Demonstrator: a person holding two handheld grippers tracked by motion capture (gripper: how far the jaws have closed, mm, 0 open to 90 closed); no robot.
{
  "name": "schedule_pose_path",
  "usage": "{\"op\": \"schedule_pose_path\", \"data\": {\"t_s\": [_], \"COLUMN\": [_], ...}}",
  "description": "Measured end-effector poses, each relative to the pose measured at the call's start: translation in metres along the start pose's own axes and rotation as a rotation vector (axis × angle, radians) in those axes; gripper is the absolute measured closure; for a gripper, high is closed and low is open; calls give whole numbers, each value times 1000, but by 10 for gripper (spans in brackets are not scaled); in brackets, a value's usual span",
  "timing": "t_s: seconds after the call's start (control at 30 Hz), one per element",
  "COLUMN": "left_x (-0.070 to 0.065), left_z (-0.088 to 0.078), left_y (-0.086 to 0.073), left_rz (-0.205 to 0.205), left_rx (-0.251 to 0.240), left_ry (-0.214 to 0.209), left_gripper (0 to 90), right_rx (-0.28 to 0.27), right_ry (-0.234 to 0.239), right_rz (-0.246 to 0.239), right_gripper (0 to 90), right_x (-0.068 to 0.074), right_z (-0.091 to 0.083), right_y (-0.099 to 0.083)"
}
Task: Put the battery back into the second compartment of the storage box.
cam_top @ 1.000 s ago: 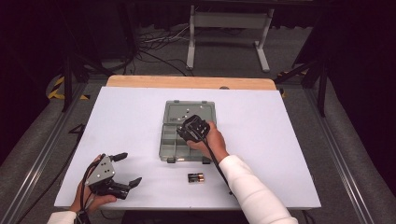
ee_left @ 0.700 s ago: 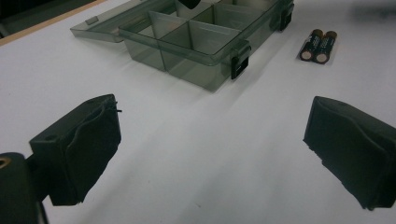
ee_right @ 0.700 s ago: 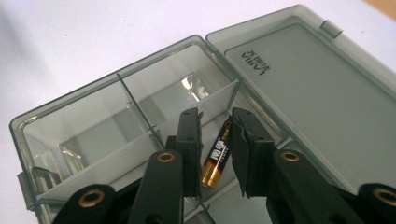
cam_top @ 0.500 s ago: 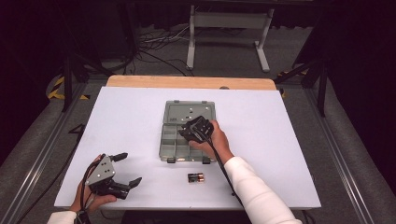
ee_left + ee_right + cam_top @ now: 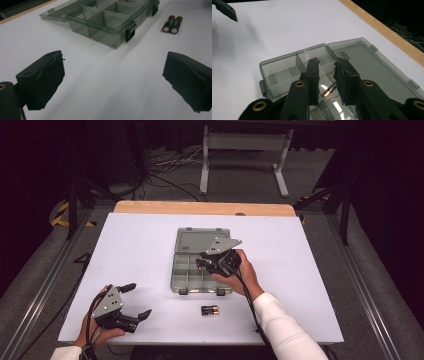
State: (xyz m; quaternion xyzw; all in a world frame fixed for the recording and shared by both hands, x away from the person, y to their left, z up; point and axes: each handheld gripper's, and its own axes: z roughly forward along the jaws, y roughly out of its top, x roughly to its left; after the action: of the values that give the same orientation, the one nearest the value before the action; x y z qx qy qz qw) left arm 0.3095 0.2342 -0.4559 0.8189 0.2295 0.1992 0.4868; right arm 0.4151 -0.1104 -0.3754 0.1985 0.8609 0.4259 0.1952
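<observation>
High view: white worktop [image 5: 140, 250] with a bare wood strip along its far edge, standing on grey carpet in a dark room; cables and a white metal frame [image 5: 243, 157] lie on the floor beyond it. Landmark is the grey plastic compartment box [image 5: 186, 270], open near the worktop's middle, lid [image 5: 192, 241] folded flat on its far side. Right tongs [image 5: 202, 264] held by the right hand [image 5: 240, 272] over the box's right part, white sleeve trailing toward the near edge. Two batteries [image 5: 210, 310] lie side by side on the worktop just in front of the box, touching each other. Left tongs [image 5: 137, 301] in the left hand [image 5: 97, 332] sit well to the near left of the box, jaws spread wide, nothing in them. Left gripper view: both black jaws far apart over bare white worktop; beyond them the box [image 5: 110, 22], its visible compartments empty, black latches on its near wall; the battery pair [image 5: 172, 24] just right of the box. Right gripper view: right tongs [image 5: 327, 76] narrowed to a small gap above the box [image 5: 282, 72], with a battery [image 5: 329, 91] seen between the jaws low inside a compartment; whether the jaws grip it, cannot tell. Neighbouring compartments look empty; lid [image 5: 367, 62] flat beyond.
</observation>
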Motion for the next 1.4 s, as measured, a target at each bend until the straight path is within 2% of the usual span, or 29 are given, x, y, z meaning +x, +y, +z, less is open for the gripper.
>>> {"op": "schedule_pose_path", "data": {"t_s": [0.13,0.4,0.5,0.7,0.73,0.83,0.9,1.13,1.3,1.4], "left_x": [0,0,0,0,0,0,0,-1,-1,-1], "left_z": [0,1,1,1,1,2,2,2,1,1], "left_y": [0,0,0,0,0,0,0,0,0,0], "left_rz": [0,1,-1,2,2,3,2,6,6,8], "left_rx": [2,5,7,8,8,12,12,13,8,8], "left_ry": [-5,-3,-3,-4,-4,-3,-3,-3,0,-3], "left_gripper": [40,39,39,38,38,38,37,32,26,24], "right_rx": [-14,-35,-42,-41,-41,-25,-26,-32,-24,-13], "right_ry": [2,-1,-14,-27,-27,-35,-40,-27,7,24], "right_rz": [-16,-16,-17,-8,-8,-10,-10,-17,-14,-42], "right_gripper": [704,624,535,297,297,200,172,155,130,138], "right_x": [3,6,8,11,11,14,16,24,34,45], "right_z": [-6,-17,-25,-33,-33,-38,-41,-53,-61,-66], "right_y": [-3,-11,-16,-24,-24,-33,-37,-46,-56,-62]}}
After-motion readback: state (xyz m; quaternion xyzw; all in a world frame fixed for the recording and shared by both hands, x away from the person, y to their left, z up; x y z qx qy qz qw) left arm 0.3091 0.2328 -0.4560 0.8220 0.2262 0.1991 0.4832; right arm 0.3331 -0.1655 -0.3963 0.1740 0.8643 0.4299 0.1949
